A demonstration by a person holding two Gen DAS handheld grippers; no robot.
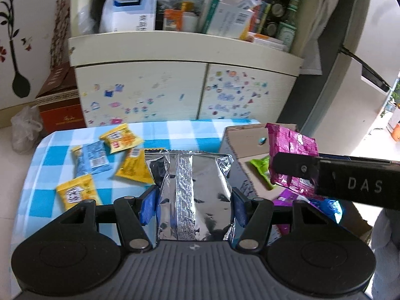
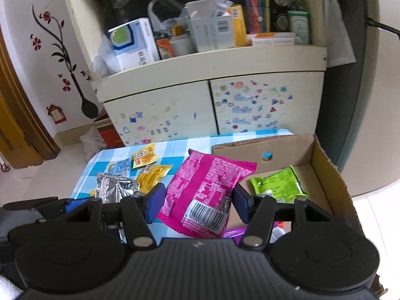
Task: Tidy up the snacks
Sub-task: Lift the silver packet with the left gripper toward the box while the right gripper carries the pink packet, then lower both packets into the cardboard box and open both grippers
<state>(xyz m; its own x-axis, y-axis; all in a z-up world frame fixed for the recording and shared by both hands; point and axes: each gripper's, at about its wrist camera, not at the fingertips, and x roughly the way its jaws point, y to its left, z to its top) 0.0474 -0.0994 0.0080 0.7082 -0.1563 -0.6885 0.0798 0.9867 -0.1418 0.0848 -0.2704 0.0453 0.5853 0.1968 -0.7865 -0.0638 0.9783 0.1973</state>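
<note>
From the left wrist: the left gripper (image 1: 195,205) has its fingers pinching a silver foil packet (image 1: 190,187), lifted over the bench (image 1: 175,132). Four yellow and blue packets (image 1: 100,157) wait near the bench's left edge.

From the right wrist: the right gripper (image 2: 198,200) pinches a magenta packet (image 2: 207,190) beside the cardboard box (image 2: 325,175), where a green packet (image 2: 277,185) already lies. I'd say we're about halfway.

A silver foil packet (image 1: 190,187) is hanging upright above the checked cloth; a magenta packet (image 2: 205,195) is tilting beside the cardboard box (image 2: 325,175), where a green packet (image 2: 277,185) is lying.
</note>
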